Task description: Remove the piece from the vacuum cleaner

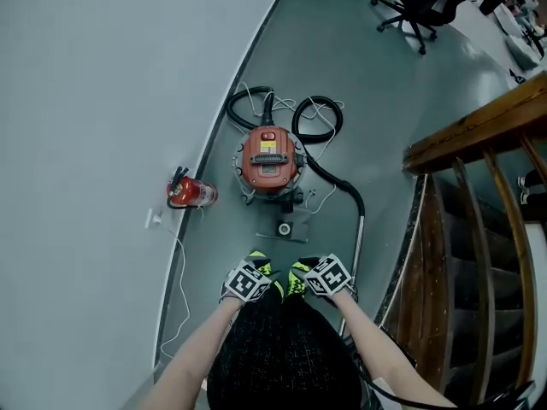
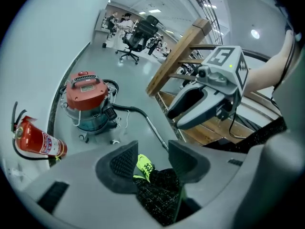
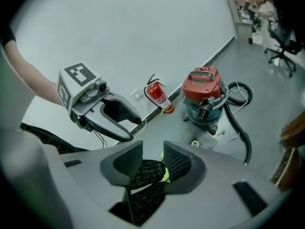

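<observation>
grey floor [image 1: 376, 101] beside a curved wall [image 1: 128, 58]. left tongs [image 2: 152, 163] and right tongs [image 3: 151, 163] gape empty; vacuum [image 1: 268, 161] stands well ahead. come in low, brace its body, then pull its piece straight.

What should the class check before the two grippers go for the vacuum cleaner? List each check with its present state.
1. Left gripper empty, jaws apart: ok.
2. Right gripper empty, jaws apart: ok.
3. Vacuum cleaner upright on the floor, in plain view: ok.
4. Grippers at the vacuum cleaner: not ok, both are held by the person's body, well short of it.
5. Hose off the direct path: ok, it lies to one side.
6. Piece to remove picked out: cannot tell.
</observation>
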The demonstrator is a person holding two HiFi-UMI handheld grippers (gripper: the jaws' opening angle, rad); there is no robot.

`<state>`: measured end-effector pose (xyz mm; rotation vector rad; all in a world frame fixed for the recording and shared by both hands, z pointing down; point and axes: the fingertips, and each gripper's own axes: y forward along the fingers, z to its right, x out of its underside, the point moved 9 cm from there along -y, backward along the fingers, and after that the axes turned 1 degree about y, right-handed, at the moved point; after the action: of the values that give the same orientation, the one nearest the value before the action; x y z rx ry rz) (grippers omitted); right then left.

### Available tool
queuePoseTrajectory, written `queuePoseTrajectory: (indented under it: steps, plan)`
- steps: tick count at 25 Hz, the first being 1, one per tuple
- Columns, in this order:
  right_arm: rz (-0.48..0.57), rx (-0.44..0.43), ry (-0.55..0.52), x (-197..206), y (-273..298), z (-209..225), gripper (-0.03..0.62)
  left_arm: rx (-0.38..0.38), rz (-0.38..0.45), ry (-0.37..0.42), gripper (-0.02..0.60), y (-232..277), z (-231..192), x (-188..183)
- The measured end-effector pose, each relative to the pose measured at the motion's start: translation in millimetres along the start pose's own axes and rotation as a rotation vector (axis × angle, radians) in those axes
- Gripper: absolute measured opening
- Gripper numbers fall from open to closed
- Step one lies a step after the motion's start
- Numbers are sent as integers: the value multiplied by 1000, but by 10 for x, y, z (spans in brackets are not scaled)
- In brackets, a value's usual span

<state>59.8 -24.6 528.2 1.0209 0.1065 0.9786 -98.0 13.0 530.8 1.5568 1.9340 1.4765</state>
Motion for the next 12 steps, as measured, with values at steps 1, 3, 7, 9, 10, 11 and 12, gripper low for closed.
queuePoseTrajectory:
  steps: [1, 3, 7, 9, 10, 11, 12]
  plan:
    - [1, -3, -2, -6, -42, -15, 147, -4, -5, 6, 207, -42, 30, 7]
    - [2, -3, -8, -25, -107, -53, 147, -19, -3, 1, 207, -143, 52, 25]
    - [28, -7, 9, -65, -293, -128, 147, -52, 26, -34, 207, -355, 138, -18]
    - [33, -14, -11, -111, -393, -182, 147, -66, 42, -42, 207, -457, 202, -71]
    - [35, -20, -25, -131, -435, -220, 147, -73, 48, -44, 207, -506, 237, -98]
    - [36, -28, -34, -132, -469, -266, 147, -79, 54, -47, 207, -547, 281, -111]
    - [34, -35, -38, -119, -494, -311, 147, -84, 59, -52, 207, -580, 328, -114]
